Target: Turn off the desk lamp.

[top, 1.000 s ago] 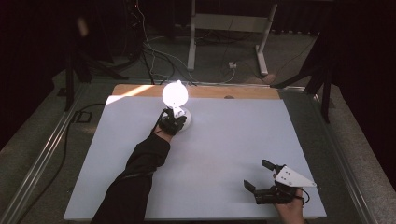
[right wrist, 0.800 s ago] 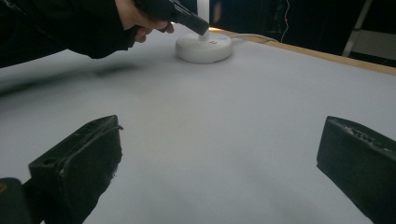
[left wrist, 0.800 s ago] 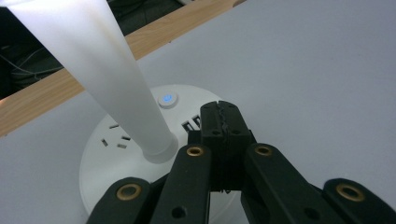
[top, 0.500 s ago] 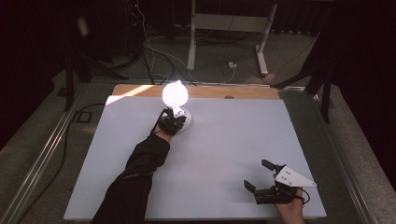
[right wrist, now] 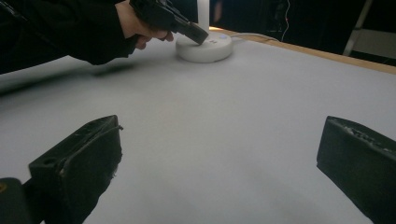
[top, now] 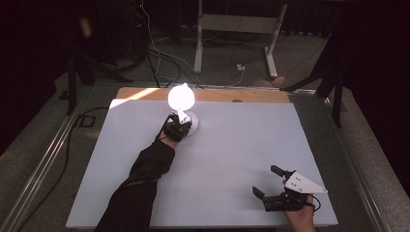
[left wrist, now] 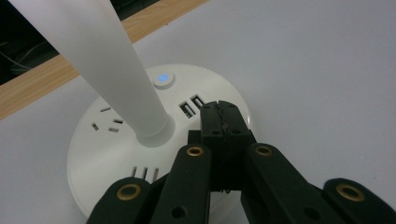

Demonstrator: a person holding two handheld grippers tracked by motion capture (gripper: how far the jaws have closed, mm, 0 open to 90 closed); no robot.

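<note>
My left gripper (left wrist: 223, 112) has its jaws pressed tight together with nothing between them, and its tip hangs over the round white base (left wrist: 116, 154) of the lamp (top: 181, 99), just beside the two USB sockets (left wrist: 192, 105). Whether the tip touches the base I cannot tell. A little past the tip sits the lamp's button (left wrist: 163, 79), glowing blue. The white stem (left wrist: 107, 60) rises from the middle of the base, to the left of my jaws. In the high view the lamp stands at the far edge of the white bench (top: 232, 159), left of centre, its head shining brightly. My right gripper (top: 273, 186) rests low at the near right corner of the bench, well apart from the lamp, its jaws spread wide and holding nothing.
</note>
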